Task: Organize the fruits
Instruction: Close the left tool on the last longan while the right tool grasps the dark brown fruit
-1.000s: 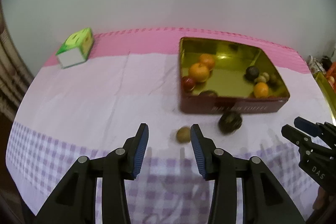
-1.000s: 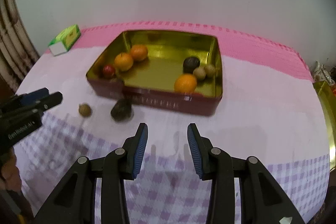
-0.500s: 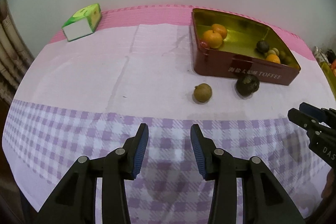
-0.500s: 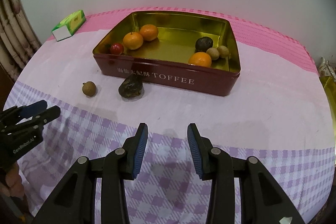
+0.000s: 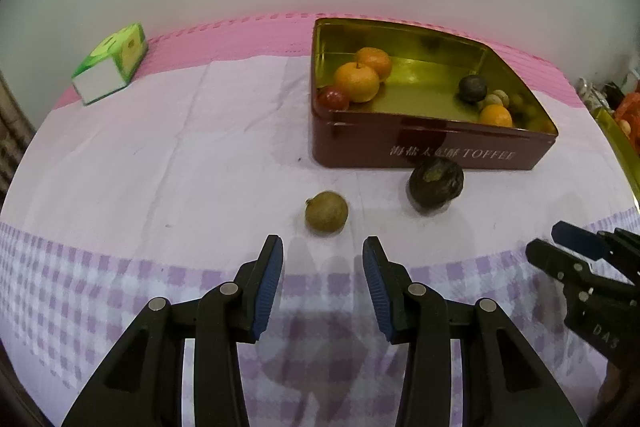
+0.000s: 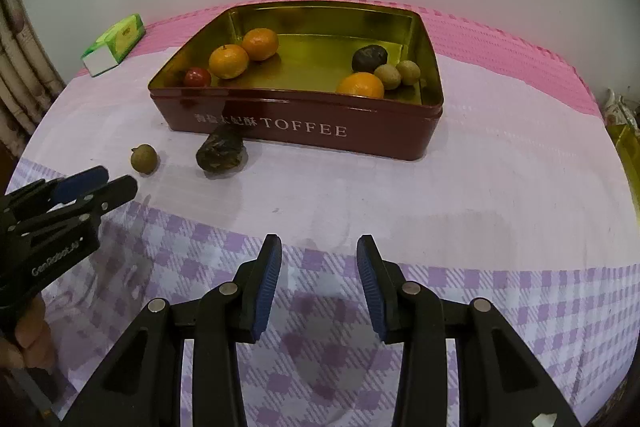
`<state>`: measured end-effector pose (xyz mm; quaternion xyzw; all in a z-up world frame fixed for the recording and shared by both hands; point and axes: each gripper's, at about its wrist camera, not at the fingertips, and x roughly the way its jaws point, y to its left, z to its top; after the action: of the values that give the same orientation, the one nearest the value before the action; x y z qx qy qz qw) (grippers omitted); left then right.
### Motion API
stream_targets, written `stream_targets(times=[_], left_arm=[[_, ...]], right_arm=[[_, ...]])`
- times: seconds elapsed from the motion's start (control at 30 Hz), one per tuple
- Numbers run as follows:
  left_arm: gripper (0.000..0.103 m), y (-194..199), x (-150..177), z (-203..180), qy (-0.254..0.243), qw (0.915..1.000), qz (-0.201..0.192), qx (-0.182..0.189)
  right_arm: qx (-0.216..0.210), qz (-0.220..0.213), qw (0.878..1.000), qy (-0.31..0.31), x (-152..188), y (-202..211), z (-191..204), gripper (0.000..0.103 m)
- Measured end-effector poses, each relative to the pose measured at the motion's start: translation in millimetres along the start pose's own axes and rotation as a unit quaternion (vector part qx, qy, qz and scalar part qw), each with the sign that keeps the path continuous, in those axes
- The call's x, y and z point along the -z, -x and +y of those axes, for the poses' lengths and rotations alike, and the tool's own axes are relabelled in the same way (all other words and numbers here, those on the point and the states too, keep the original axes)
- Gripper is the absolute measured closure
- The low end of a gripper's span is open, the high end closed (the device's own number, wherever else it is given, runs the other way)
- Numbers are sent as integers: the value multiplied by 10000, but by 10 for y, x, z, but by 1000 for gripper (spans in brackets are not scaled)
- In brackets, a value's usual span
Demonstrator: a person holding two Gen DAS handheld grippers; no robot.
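A red toffee tin [image 5: 432, 151] [image 6: 304, 125] holds oranges [image 5: 357, 81], a small red fruit [image 5: 333, 98], a dark fruit [image 6: 370, 58] and small brown fruits [image 6: 387, 76]. On the cloth in front of it lie a small brown round fruit [image 5: 326, 213] [image 6: 143, 158] and a dark wrinkled fruit [image 5: 436, 182] [image 6: 220, 153]. My left gripper [image 5: 322, 267] is open and empty, just short of the brown fruit. My right gripper [image 6: 319, 263] is open and empty, over the checked cloth, well short of the tin.
A green tissue box [image 5: 110, 69] [image 6: 114, 44] sits at the far left on the pink mat. A gold tray edge [image 5: 618, 147] with other items is at the far right. The table edge curves at the left and front.
My left gripper has moved forward toward the brown fruit, which now lies just ahead of its fingers. My right gripper has drawn closer to the tin. Both stay open.
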<state>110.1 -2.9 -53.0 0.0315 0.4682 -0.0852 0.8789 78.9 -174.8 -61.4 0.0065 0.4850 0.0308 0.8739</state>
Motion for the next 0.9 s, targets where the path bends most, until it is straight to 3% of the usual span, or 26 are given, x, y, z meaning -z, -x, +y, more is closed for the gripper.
stream_targets(times=[0.37, 0.43, 0.63, 0.9], left_arm=[[61, -185, -76, -28, -43, 10000, 13, -29], [69, -209, -63, -22, -48, 10000, 26, -13], [80, -217, -40, 18, -35, 10000, -7, 40], [80, -211, -8, 81, -32, 10000, -57, 45]], right_arm=[[22, 98, 9999, -37, -7, -93, -11, 66], [46, 109, 9999, -32, 0, -104, -10, 66], [53, 143, 9999, -47, 5, -125, -12, 66], [57, 140, 9999, -10, 10, -128, 7, 66]])
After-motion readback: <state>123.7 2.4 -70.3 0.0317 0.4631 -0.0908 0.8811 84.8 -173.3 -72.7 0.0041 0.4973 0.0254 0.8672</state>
